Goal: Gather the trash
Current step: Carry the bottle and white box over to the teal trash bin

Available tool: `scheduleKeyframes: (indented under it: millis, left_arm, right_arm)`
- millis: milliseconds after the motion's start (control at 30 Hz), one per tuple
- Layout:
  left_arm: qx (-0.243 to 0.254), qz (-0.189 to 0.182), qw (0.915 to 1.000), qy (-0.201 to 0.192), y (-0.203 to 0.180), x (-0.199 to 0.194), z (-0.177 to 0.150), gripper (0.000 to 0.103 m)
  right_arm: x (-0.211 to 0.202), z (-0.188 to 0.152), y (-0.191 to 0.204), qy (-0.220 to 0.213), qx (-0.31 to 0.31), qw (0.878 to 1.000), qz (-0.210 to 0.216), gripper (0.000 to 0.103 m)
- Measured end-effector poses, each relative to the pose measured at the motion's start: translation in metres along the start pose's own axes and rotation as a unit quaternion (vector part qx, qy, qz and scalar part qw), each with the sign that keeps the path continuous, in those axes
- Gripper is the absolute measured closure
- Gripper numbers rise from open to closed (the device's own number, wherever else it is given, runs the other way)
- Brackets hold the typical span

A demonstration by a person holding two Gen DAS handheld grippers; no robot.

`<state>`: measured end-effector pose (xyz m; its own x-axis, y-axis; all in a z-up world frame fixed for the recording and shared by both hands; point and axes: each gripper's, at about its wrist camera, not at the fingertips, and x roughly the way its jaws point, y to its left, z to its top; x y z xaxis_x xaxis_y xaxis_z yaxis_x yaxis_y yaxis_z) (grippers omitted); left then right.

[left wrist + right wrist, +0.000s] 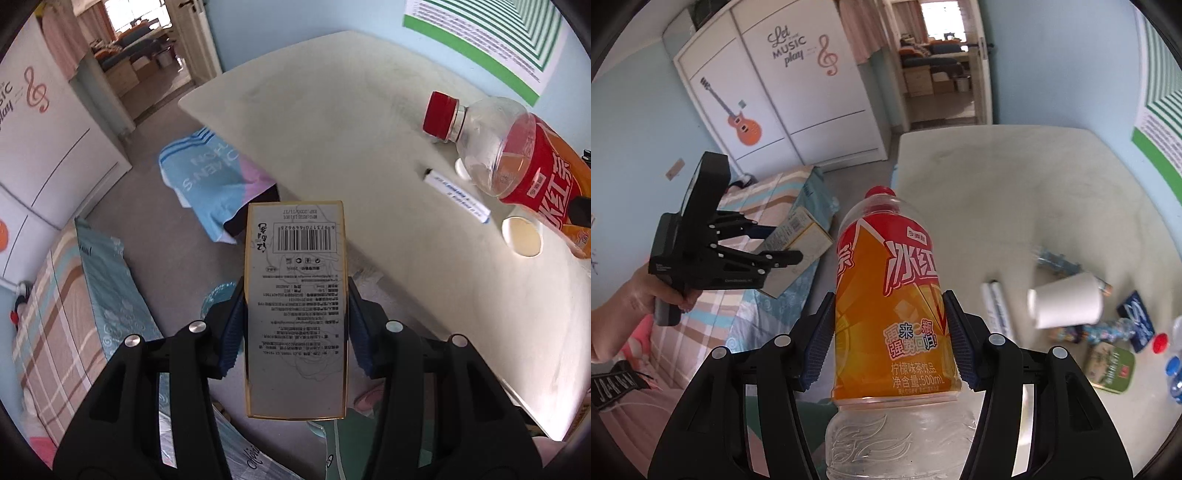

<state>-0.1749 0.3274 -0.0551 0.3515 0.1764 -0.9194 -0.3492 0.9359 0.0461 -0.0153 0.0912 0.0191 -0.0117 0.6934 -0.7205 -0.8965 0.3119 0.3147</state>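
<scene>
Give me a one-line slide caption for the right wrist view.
Right gripper shut on an empty iced tea bottle above the table, left gripper holding a carton alongside.

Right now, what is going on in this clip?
A person is clearing rubbish off a table with a gripper in each hand. The left gripper is shut on a small cardboard box, held up off the table's edge. The right gripper is shut on an empty plastic bottle with an orange label. A paper cup, a white tube and other bits lie on the table.
</scene>
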Motion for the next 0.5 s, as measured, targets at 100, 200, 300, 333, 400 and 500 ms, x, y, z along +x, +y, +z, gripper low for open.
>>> scheduleKeyframes:
  millis: [100,200,300,333,400,500]
  left_arm:
    - [-0.027,-0.002,0.9993,0.028,0.051,0.023,-0.017,0.056]
    - [-0.049,0.005,0.9967,0.064,0.098,0.056,-0.035,0.056]
    - [-0.065,0.003,0.9925,0.103,0.140,0.093,-0.054,0.056]
    - [-0.066,0.000,0.9908,0.118,0.152,0.108,-0.060,0.056]
    - [-0.071,-0.010,0.9879,0.138,0.173,0.139,-0.075,0.056]
    - [-0.087,-0.022,0.9811,0.171,0.201,0.188,-0.100,0.056]
  right_arm:
    - [0.059,0.022,0.027,0.032,0.002,0.999,0.031,0.045]
    - [0.124,0.040,0.054,0.068,0.001,0.997,0.044,0.045]
    - [0.193,0.050,0.073,0.105,0.014,0.992,0.061,0.045]
    - [0.219,0.050,0.079,0.123,0.017,0.990,0.065,0.045]
    - [0.270,0.046,0.088,0.167,0.031,0.983,0.077,0.045]
    - [0.348,0.029,0.097,0.215,0.045,0.972,0.080,0.045]
